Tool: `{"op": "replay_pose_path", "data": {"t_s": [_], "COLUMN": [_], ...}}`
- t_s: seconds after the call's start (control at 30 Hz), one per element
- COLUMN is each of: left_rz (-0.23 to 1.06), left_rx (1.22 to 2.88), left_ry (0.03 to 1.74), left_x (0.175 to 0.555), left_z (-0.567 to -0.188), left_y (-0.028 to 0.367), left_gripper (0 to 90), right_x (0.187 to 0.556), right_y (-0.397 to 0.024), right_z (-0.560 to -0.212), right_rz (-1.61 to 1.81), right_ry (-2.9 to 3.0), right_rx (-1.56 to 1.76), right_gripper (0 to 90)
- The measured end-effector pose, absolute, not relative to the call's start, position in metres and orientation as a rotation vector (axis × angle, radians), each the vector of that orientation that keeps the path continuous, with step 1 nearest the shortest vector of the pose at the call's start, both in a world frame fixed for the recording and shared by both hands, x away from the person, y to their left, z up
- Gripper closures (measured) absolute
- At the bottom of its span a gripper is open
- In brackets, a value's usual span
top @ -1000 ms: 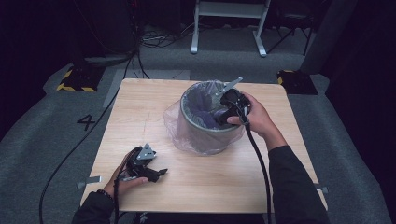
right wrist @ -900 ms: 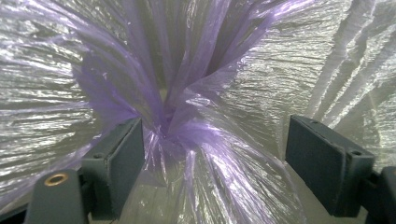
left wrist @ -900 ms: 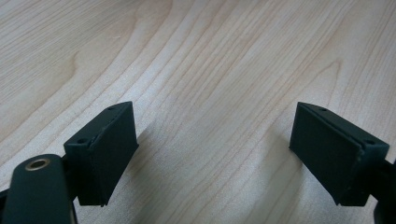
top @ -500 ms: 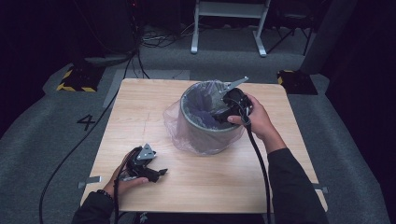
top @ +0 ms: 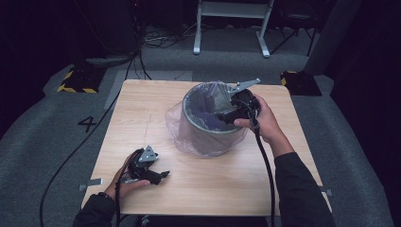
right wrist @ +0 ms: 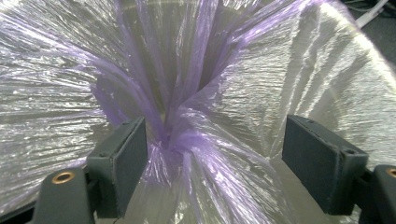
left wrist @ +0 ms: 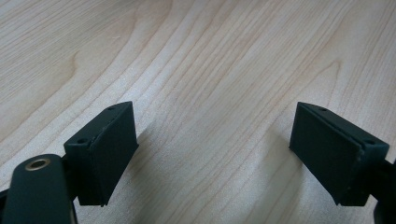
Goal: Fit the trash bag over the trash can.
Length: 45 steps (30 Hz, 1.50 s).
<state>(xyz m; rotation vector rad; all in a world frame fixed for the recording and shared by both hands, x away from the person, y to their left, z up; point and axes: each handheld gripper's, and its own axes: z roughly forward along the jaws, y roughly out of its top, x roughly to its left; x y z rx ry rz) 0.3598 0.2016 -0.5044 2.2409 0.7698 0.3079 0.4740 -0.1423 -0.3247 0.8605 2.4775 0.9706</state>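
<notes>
- Bin w/ purple bag liner stands mid table
- R gripper reaches into bin mouth from its right rim, jaws apart, bunched liner film between them, touching one pad, not pinched
- L gripper near table's front-left edge, jaws wide, nothing between, bare wood below

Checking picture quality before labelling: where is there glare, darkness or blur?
High view: dim, dark surroundings, table lit. Right gripper view: glare on the purple bin liner, close and soft. Left gripper view: even light, sharp wood grain, soft shadows under the left hand-held gripper.
</notes>
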Motion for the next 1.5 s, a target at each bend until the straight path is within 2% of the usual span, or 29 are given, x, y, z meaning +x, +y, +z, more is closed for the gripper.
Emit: {"op": "replay_pose_path", "data": {"t_s": [1.5], "left_rz": [0.308], "left_rx": [2.240], "left_ry": [0.770], "left_x": [0.360], "left_z": [-0.504], "left_y": [0.202], "left_gripper": [14.5], "right_x": [0.447], "right_y": [-0.166], "right_z": [-0.310], "right_rz": [1.114], "right_ry": [2.319], "right_rx": [0.778], "right_gripper": [19.5]}}
